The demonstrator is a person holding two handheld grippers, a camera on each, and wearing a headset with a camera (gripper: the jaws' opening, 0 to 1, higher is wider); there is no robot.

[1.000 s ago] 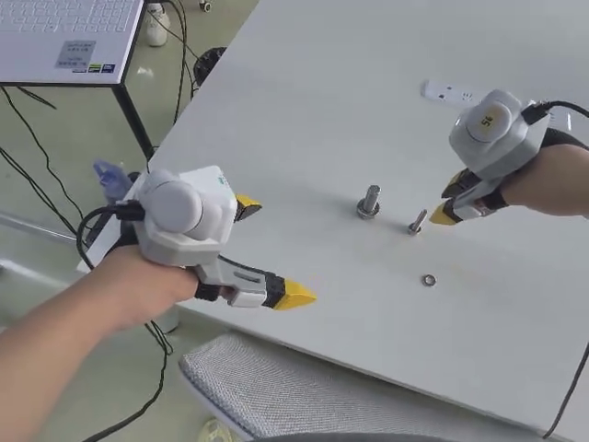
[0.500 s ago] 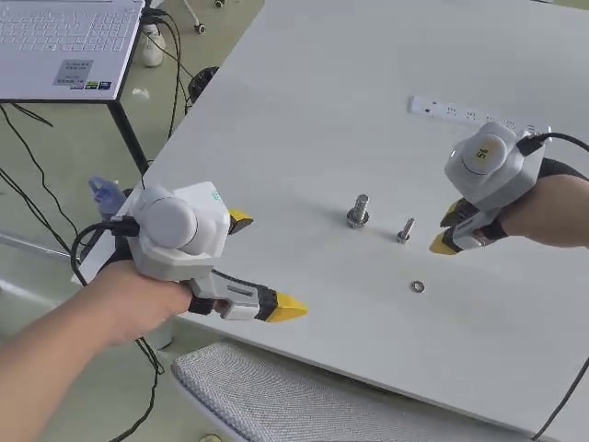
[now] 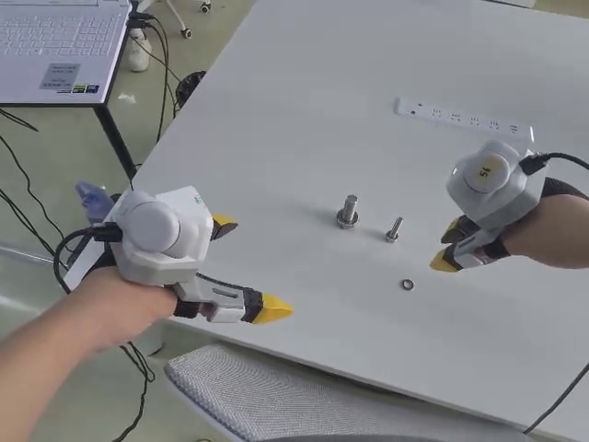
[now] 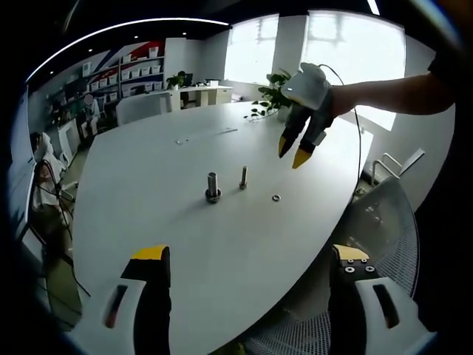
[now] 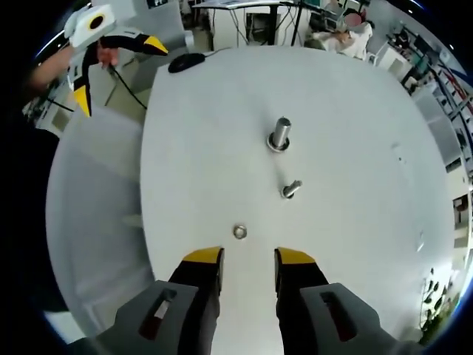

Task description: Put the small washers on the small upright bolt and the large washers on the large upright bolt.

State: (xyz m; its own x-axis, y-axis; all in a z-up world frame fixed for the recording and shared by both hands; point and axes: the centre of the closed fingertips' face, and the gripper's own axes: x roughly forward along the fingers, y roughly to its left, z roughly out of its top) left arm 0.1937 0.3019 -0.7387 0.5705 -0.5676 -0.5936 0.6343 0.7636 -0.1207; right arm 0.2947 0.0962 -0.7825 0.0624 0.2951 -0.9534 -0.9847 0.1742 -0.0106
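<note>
A white power strip (image 3: 463,120) is lying on the far side of the white tabletop (image 3: 304,110). At the far left an open laptop (image 3: 55,41) is sitting on a stand (image 3: 115,138), with black cables (image 3: 28,212) trailing below. A grey chair (image 3: 276,396) is standing at the near edge.

White table (image 3: 304,110), laptop (image 3: 55,41) beside it, bright windows (image 4: 347,52).

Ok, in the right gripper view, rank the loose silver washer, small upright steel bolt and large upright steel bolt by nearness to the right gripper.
1. Loose silver washer, just ahead of the right gripper.
2. Small upright steel bolt, farther on, slightly right.
3. Large upright steel bolt, farthest, beyond it.
</note>
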